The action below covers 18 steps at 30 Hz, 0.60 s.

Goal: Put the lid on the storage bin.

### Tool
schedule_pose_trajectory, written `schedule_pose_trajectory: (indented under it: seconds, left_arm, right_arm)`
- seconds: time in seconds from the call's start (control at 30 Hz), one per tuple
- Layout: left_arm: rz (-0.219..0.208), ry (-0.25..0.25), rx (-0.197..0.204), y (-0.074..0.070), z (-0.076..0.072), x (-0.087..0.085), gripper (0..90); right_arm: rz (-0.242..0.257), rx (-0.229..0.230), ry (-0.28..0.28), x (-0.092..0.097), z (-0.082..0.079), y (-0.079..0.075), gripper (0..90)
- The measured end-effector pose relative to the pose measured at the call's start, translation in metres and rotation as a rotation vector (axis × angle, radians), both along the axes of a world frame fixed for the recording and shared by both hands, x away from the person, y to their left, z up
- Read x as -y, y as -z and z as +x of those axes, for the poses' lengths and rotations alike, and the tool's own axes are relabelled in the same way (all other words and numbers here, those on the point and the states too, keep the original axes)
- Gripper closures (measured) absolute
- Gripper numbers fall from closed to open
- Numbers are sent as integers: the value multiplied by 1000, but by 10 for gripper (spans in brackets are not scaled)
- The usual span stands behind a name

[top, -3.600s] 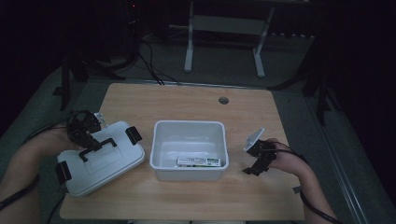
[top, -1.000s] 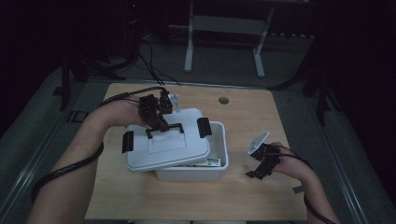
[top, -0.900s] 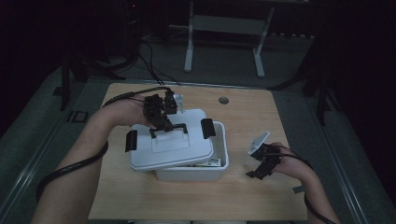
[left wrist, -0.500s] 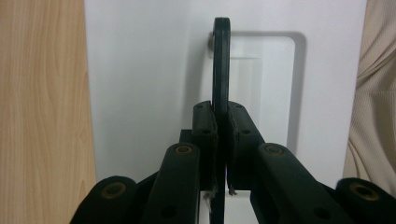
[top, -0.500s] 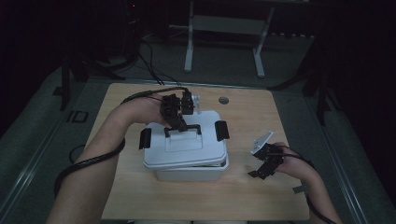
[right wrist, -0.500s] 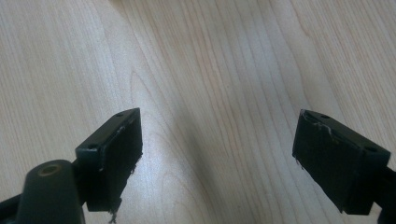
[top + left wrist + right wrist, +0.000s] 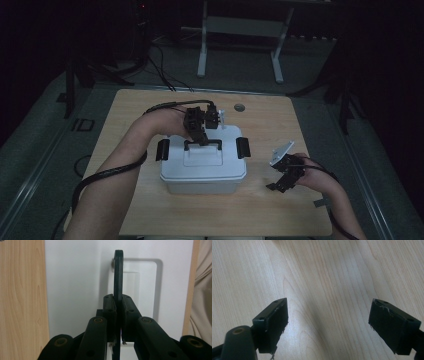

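Lid sits on the white box at the middle of the counter, carried by its black handle. Left gripper is pinched tight on that handle, which stands upright between the pads in the left gripper view. Right gripper waits well apart to the right, jaws spread wide over bare wood with nothing between them. Good practice now, I'd say: check all four edges are seated square, then let go straight up so nothing shifts, and mind the two black side latches. No brand, label or writing can be read on lid or box.
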<state>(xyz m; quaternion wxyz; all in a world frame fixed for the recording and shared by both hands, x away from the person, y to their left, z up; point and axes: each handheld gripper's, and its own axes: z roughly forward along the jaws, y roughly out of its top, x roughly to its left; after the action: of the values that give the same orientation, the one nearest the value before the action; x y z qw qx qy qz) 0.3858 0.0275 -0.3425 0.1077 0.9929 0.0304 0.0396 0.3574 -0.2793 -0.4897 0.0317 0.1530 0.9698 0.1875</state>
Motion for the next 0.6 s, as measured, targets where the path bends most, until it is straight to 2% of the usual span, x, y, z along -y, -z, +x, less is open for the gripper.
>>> schedule_pose_trajectory:
  seconds: [0.43,0.53,0.6]
  left_arm:
    - [-15,-6,-18,7,4,1,836]
    - [-30,-14,-10,8,5,-1,828]
    - [-42,-34,21,9,6,-3,807]
  right_arm:
    - [2,-5,-1,-2,0,3,156]
    - [3,-4,-5,-2,-1,3,156]
    - [7,-5,-3,-3,-1,2,156]
